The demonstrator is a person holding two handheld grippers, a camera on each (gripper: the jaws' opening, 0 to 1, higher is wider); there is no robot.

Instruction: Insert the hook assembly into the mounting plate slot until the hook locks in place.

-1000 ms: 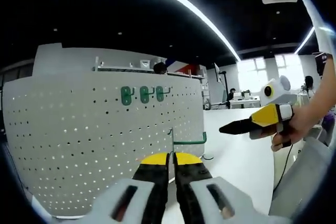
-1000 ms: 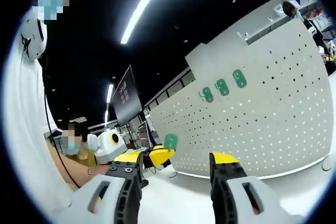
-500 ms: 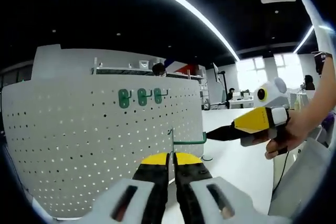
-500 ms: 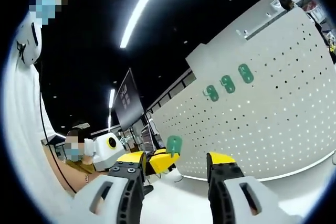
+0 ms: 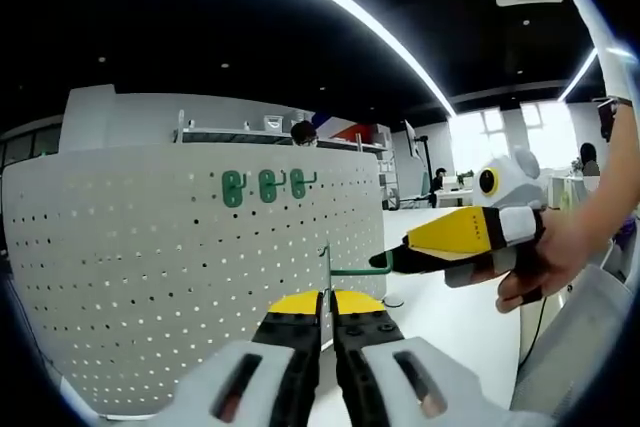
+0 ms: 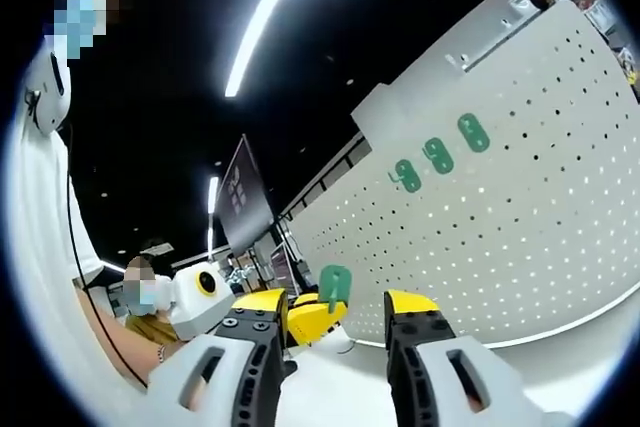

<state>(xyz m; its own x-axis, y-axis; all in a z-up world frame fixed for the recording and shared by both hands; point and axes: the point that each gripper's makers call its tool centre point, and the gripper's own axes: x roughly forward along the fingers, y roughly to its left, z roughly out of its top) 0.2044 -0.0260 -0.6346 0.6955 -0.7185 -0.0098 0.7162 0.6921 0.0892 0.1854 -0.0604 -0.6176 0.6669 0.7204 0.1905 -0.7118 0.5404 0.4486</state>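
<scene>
The green hook (image 5: 357, 269) juts up at 12 o'clock from the left gripper (image 5: 326, 309), whose jaws are clenched on its stem. The right gripper (image 5: 385, 263), jaws released, reaches the hook's tip from 3 o'clock. Behind stands the white pegboard (image 5: 150, 277), three green hooks (image 5: 263, 185) mounted at 11 o'clock.

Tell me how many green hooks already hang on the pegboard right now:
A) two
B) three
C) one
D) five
B: three green hooks sit side by side in a row near the top of the pegboard, seen in both views, while a fourth hook is clamped in the left gripper.
</scene>
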